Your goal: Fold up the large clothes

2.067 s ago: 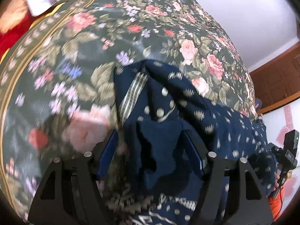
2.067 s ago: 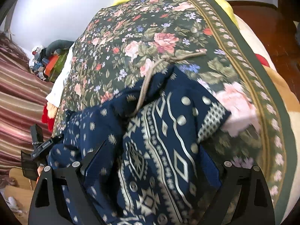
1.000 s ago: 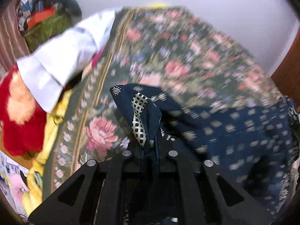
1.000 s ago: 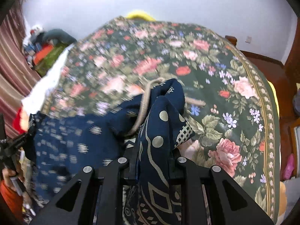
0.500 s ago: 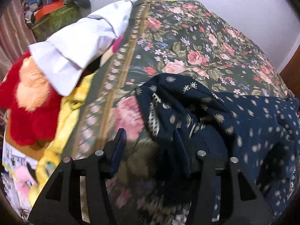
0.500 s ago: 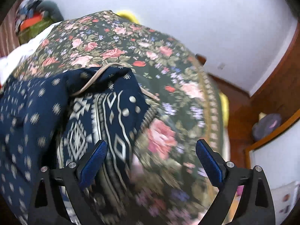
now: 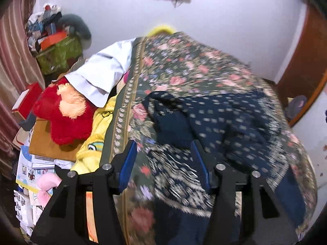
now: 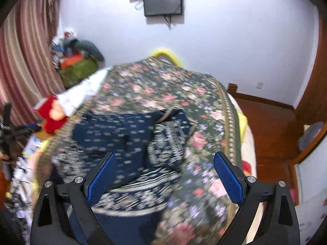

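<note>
- The navy patterned garment (image 7: 231, 122) lies bunched on the floral bedspread (image 7: 184, 71), its dotted part spread toward the right of the left wrist view and a band of pale geometric print nearest the camera.
- The left gripper (image 7: 164, 162) points down at the bed from above; its 2 blue pads stand part-way apart and the jaws are opening. The garment shows in the gap, but the pads do not press on it and it looks to lie on the bed below them.
- The right gripper (image 8: 164, 175) also tilts down toward the bed, with its jaws wide apart. Garment (image 8: 122, 130) and bedspread (image 8: 163, 85) lie below the gap, and nothing is pinched.
- In the right wrist view the garment sits left of centre on the bed, with a tan cord (image 8: 165, 115) at its far fold.
- Both views are smeared over the fabric, so fine folds cannot be read.
- Beside the bed's left edge lie a white cloth (image 7: 100, 75), a red plush toy (image 7: 61, 120) and a yellow blanket (image 7: 98, 130).
- A dark screen (image 8: 162, 2) hangs on the far white wall.
</note>
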